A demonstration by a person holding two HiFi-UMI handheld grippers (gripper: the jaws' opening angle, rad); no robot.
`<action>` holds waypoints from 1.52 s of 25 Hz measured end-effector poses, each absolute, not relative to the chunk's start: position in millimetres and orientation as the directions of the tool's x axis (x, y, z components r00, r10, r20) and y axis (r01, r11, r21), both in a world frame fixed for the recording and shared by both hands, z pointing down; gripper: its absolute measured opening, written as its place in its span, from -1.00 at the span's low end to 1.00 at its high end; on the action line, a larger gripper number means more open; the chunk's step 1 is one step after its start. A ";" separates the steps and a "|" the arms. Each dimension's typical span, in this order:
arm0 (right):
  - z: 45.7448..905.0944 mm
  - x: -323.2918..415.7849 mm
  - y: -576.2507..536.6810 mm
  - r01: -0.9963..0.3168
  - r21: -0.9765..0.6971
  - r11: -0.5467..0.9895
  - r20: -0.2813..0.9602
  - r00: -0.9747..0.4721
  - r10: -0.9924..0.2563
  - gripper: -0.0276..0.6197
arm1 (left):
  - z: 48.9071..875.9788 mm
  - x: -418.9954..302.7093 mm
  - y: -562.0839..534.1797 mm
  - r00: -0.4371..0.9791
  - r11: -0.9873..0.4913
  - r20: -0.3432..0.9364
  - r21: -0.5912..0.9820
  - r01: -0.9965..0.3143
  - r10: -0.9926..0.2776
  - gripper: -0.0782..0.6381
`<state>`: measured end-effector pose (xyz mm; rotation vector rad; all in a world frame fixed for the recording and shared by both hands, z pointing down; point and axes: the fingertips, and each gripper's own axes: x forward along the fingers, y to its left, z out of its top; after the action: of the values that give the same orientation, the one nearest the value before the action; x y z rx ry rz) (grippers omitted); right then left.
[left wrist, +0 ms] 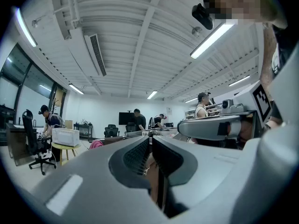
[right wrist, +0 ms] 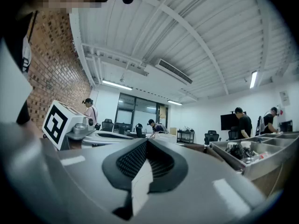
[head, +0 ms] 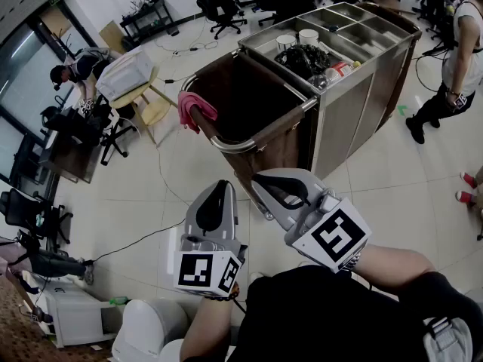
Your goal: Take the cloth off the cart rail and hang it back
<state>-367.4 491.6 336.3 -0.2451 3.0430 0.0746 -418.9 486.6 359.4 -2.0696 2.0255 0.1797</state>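
The grey cart stands on the tiled floor ahead. Its near end is a dark brown bin framed by a curved metal rail. The pink cloth is draped over the far left corner of that rail, part of it inside the bin and part drooping outside.

Both tools are held low by the person's body, well apart from the cart. The left hand-held gripper has its jaws pressed together with nothing between them. The right hand-held gripper is likewise closed and empty.

The step in hand looks like the reach for the cloth, not yet begun. The left tool is on the cloth's side, so it seems the natural choice, and its jaws should part before it arrives. The best target is probably the bunched fold on top of the rail, so the pads close on fabric rather than metal. A straight upward lift should clear the rail without dragging. When hanging it back, leaving similar lengths on both sides should keep it from sliding off.
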 end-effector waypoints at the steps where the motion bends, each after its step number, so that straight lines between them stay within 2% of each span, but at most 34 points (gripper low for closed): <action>1: 337.0 -368.8 489.4 -0.160 0.044 0.986 -0.091 -0.984 -0.156 -0.91 | 360.4 -421.8 484.3 0.028 -0.007 -0.251 -0.084 -0.996 -0.968 -0.74; 13: 343.7 -424.9 465.4 -0.163 0.053 0.985 -0.071 -0.985 -0.159 -0.91 | 381.9 -502.3 457.6 -0.029 0.042 -0.235 -0.047 -0.998 -0.972 -0.64; 24: 331.6 -566.6 429.6 -0.204 0.072 0.976 -0.019 -0.979 -0.204 -0.91 | 398.5 -659.3 405.5 -0.025 0.027 -0.204 -0.007 -1.000 -0.979 -0.52; 30: 290.4 -645.3 369.1 -0.237 0.059 0.970 0.022 -0.971 -0.238 -0.91 | 387.9 -743.7 331.0 -0.015 0.014 -0.122 0.006 -1.000 -0.992 -0.47; 38: 266.0 -727.3 311.4 -0.266 0.212 0.940 -0.116 -0.962 -0.246 -0.91 | 422.2 -819.9 259.3 0.051 -0.051 -0.023 0.007 -0.999 -0.998 -0.41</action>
<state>-727.3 311.4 266.0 -0.3972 3.0075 0.3473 -819.9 259.3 422.2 -2.2701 2.1564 0.0337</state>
